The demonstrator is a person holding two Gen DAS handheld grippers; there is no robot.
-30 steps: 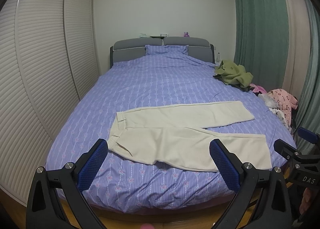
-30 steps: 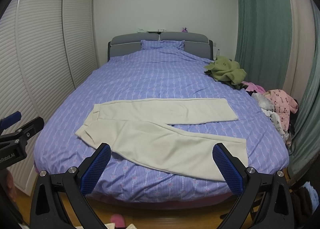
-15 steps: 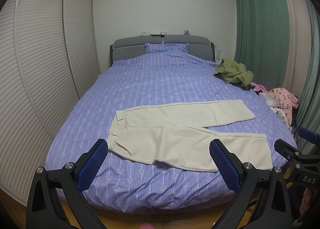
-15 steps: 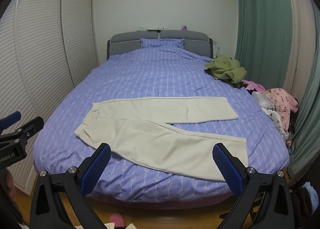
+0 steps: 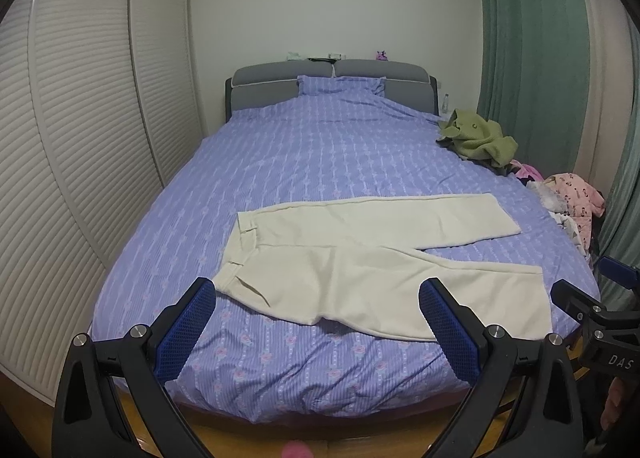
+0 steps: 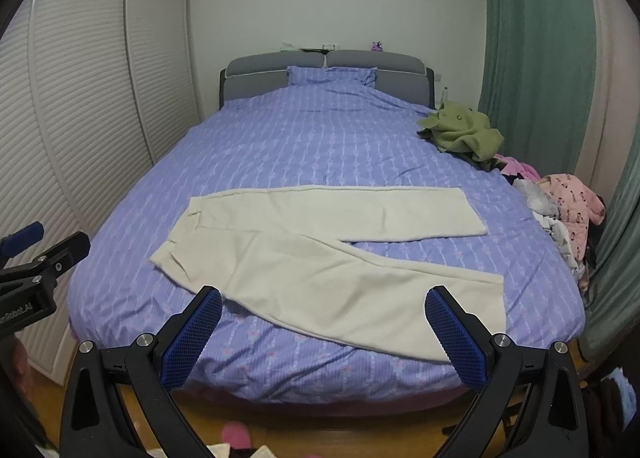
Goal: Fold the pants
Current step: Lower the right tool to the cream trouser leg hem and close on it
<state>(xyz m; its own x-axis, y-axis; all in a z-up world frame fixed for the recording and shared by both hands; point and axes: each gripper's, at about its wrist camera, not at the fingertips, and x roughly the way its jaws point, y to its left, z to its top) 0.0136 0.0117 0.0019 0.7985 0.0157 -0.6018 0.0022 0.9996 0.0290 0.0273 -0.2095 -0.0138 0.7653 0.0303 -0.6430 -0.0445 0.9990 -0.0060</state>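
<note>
The cream pants (image 5: pixel 360 258) lie flat on the near part of the purple bed (image 5: pixel 320 154), waist to the left. Both the left tongs (image 5: pixel 316 322) and the right tongs (image 6: pixel 324 330) are wide open, holding nothing, near the bed's edge.

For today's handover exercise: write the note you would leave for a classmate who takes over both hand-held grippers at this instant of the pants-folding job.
Left hand-held gripper: open, empty, held off the foot of the bed.
Right hand-held gripper: open, empty, likewise short of the bed.
Cream pants: spread flat across the near part of the bed, waistband on the left, legs running right and splayed apart.
Done: pants laid out; no fold made.
Left: bring one leg onto the other, then fold along the length.
</note>
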